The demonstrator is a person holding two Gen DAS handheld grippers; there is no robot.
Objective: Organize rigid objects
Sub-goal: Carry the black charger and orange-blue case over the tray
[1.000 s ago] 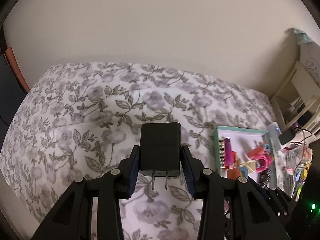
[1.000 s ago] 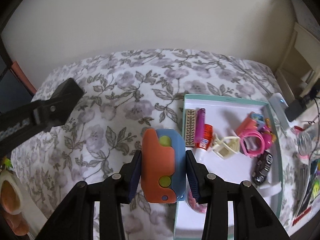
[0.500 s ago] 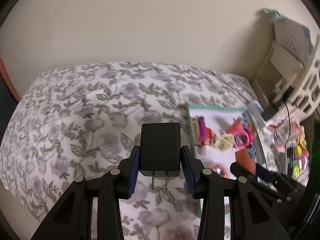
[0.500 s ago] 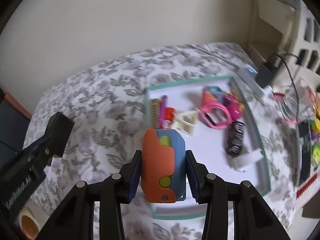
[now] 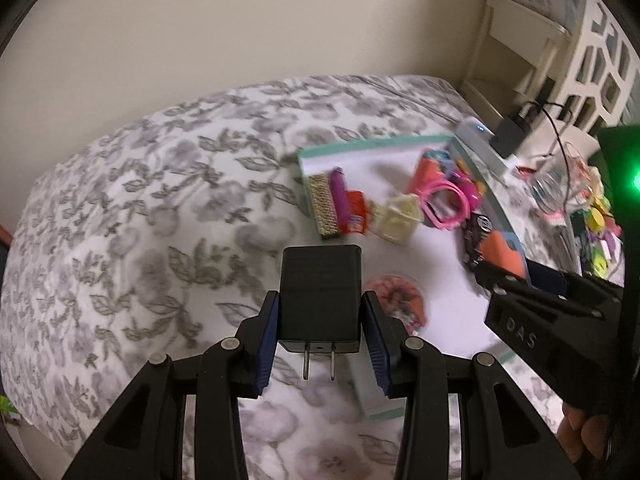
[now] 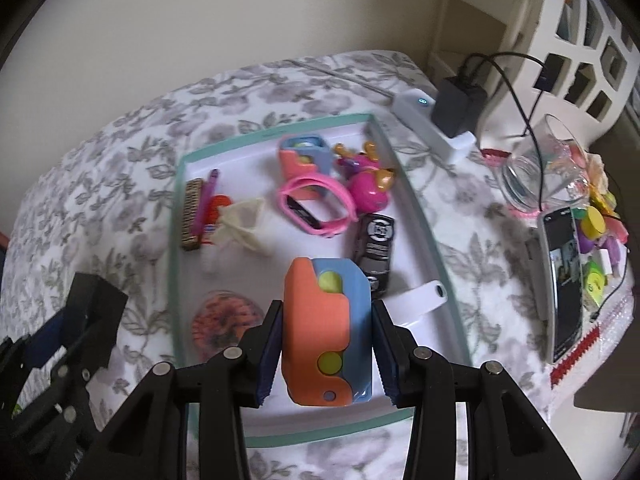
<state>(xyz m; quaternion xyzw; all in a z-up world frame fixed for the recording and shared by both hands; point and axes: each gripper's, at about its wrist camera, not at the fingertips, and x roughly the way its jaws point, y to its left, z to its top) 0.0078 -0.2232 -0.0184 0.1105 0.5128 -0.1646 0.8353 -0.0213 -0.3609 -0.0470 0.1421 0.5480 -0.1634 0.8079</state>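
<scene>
My left gripper (image 5: 320, 336) is shut on a black plug adapter (image 5: 320, 292), prongs toward the camera, held above the left edge of a teal-rimmed white tray (image 5: 372, 404). My right gripper (image 6: 326, 352) is shut on an orange-and-blue toy block (image 6: 326, 332) over the tray's (image 6: 182, 264) near half. In the tray lie a pink watch (image 6: 316, 204), a matching orange-blue block (image 6: 304, 156), a black toy car (image 6: 374, 248), a pink toy (image 6: 368, 188), a cream house shape (image 6: 244, 220), a brush and tubes (image 6: 200, 212), and a round orange item (image 6: 220, 316).
The tray rests on a floral bedspread (image 5: 140, 220). To the right are a white power strip with a black charger (image 6: 452, 108), a glass jar (image 6: 536, 172), a phone (image 6: 564, 280) and small colourful items (image 6: 596, 232). White shelving (image 6: 580, 28) stands behind. A beige wall (image 5: 240, 20) lies beyond.
Both grippers have swung right and sunk toward the tray, still gripping their objects. The tray has grown larger in both views and now lies under the right gripper.
</scene>
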